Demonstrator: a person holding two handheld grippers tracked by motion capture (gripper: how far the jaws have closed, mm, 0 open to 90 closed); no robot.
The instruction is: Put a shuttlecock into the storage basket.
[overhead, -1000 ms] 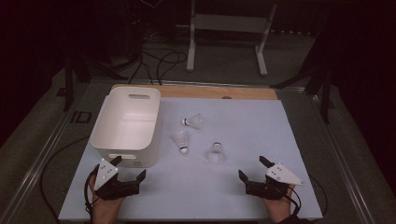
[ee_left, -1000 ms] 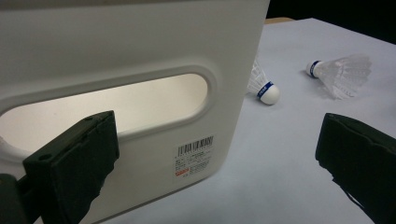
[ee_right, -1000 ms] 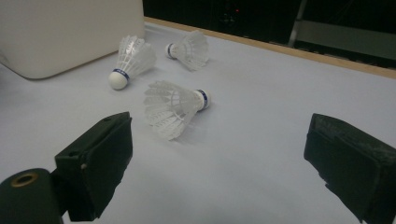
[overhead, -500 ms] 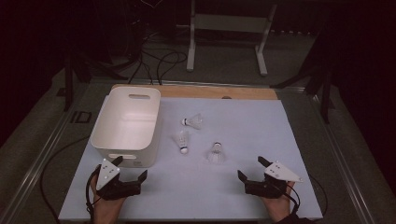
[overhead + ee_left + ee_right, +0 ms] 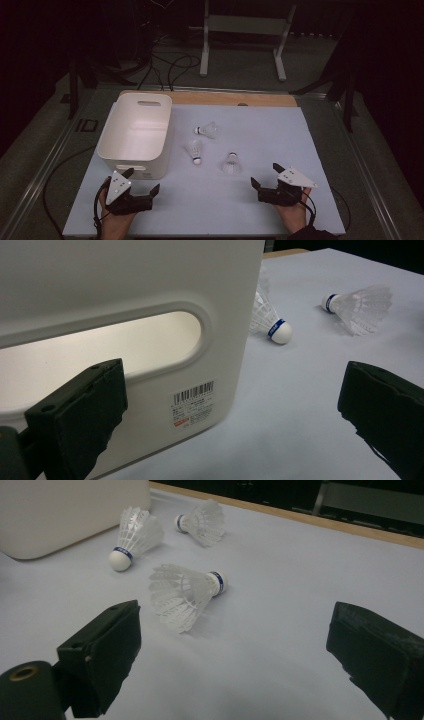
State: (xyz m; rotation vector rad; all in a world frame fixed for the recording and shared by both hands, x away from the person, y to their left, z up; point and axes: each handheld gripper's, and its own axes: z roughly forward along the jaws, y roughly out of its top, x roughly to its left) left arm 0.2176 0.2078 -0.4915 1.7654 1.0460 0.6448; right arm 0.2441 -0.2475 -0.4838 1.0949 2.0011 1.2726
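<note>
left gripper [image 5: 142,181] seemingly eased nearer the person, right gripper [image 5: 266,175] likewise

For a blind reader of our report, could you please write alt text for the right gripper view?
Three white shuttlecocks lie on a pale table; the nearest shuttlecock rests on its side just ahead of the open right gripper. A white bin stands at the upper left.

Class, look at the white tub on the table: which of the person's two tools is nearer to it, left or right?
Left. The left tool sits just in front of the white tub's near wall, jaws open. The right tool is far across the table, beyond the shuttlecocks.
</note>
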